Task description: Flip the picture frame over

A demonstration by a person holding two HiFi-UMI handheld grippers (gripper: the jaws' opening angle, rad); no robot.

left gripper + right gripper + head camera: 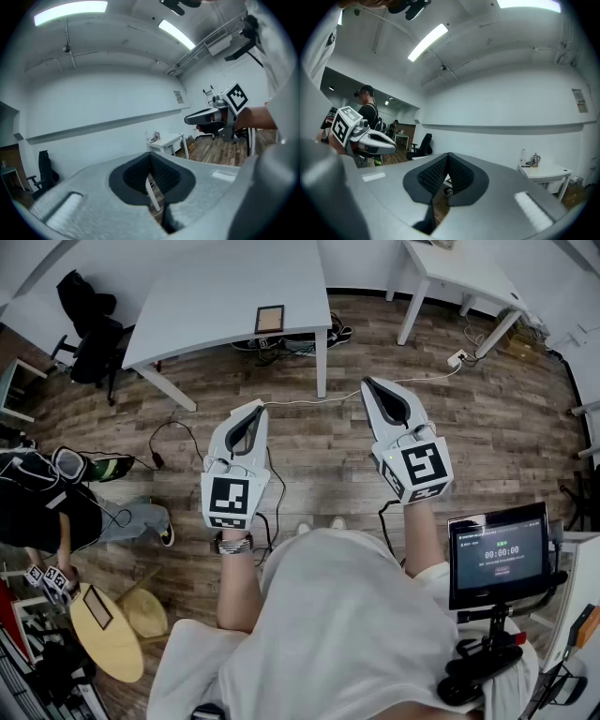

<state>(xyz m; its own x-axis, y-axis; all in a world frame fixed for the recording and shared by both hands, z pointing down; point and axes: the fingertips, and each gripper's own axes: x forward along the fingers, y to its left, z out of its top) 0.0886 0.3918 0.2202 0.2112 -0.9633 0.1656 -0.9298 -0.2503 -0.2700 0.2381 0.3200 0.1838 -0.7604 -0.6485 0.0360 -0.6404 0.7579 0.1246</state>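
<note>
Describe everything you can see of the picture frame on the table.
The picture frame is small and rectangular: a thin dark border around a tan-brown panel, too small to tell front from back. It lies flat on the white table, close to the edge nearest the person. Only the table touches it; nothing rests on it.

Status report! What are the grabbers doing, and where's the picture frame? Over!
Left gripper, right gripper: both shut, empty. Picture frame lies on white table ahead, untouched. Cable on floor between; nothing blocking.
</note>
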